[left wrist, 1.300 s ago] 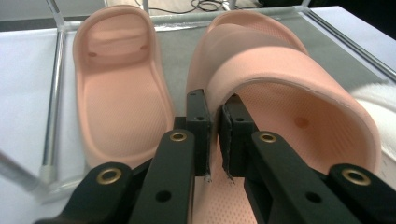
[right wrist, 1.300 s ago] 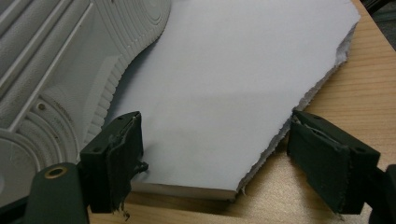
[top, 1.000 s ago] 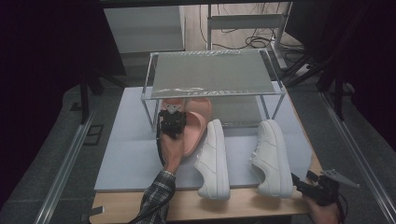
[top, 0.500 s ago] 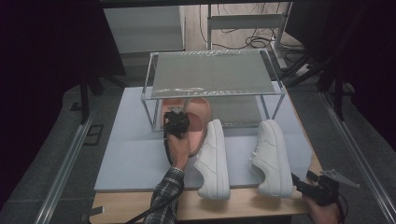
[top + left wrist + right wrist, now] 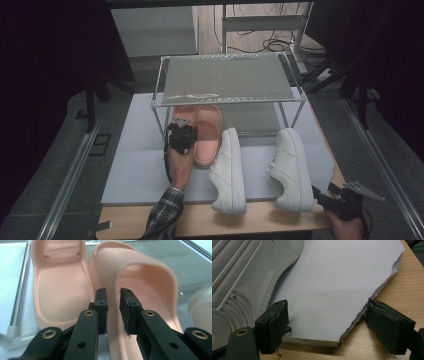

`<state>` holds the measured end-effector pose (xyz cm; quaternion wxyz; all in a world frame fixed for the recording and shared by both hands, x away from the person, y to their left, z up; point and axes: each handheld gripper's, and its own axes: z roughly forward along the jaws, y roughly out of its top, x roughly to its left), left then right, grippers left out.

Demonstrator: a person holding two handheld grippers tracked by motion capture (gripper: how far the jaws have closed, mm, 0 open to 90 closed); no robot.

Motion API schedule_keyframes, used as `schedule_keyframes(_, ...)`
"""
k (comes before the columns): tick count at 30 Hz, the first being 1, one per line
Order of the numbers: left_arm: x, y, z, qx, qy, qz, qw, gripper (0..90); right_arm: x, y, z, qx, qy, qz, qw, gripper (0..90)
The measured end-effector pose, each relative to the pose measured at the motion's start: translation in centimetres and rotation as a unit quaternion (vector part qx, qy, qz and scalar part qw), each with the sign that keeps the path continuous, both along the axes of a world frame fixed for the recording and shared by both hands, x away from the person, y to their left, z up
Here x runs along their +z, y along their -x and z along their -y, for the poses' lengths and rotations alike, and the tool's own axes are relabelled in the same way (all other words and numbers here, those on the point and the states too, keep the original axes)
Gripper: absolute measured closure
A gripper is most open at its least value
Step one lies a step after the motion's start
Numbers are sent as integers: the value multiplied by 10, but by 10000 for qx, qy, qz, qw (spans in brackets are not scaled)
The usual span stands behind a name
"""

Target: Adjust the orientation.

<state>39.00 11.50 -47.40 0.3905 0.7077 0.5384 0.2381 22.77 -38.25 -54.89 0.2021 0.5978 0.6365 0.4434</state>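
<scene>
Matt foam-like pink slippers (image 5: 140,290), wooden table (image 5: 407,285), metal-framed rack (image 5: 227,75)

A wooden surface (image 5: 260,222) carried a pale blue-grey mat (image 5: 135,160), whose ragged corner stopped short of the surface's edge. On the mat stood a low wire shelf rack (image 5: 227,77) and two white sneakers (image 5: 229,170) lying side by side, apart. Two peach slippers (image 5: 207,132) lay together at the rack's lower level.

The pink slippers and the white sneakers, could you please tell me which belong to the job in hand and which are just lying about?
In the job:
- right pink slipper, its side wall between the left gripper's jaws, which have just been opening
- left pink slipper beside it
- shoe rack

Lying about:
- two white sneakers
- right gripper, open over the mat
</scene>
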Motion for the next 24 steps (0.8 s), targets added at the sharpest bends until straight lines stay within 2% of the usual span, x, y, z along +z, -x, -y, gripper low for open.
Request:
schedule_keyframes(4, 5, 18, -8, -451, 70, 60, 9989, 721, 0, 0, 0, -2, -1, 0, 10000, 186)
schedule_keyframes(6, 5, 26, -10, -652, 71, 46, 9978, 710, 0, 0, 0, -3, 1, 0, 10000, 186)
schedule_keyframes(9, 5, 40, -15, -905, 215, 48, 9956, 729, 0, 0, 0, -3, 2, 0, 10000, 186)
schedule_keyframes(12, 5, 54, -19, -1069, 316, 68, 9937, 783, 0, 0, 0, -4, 2, 0, 10000, 186)
schedule_keyframes(17, 3, 79, -24, -1260, 354, 64, 9914, 892, 0, 0, 0, -5, 3, 0, 10000, 186)
schedule_keyframes(22, -7, 94, -23, -1444, 277, -104, 9891, 897, 0, 0, 0, -12, -5, -1, 10000, 186)
schedule_keyframes(24, -12, 97, -21, -1445, 208, -139, 9892, 897, 0, 0, 0, -12, -3, -1, 10000, 186)
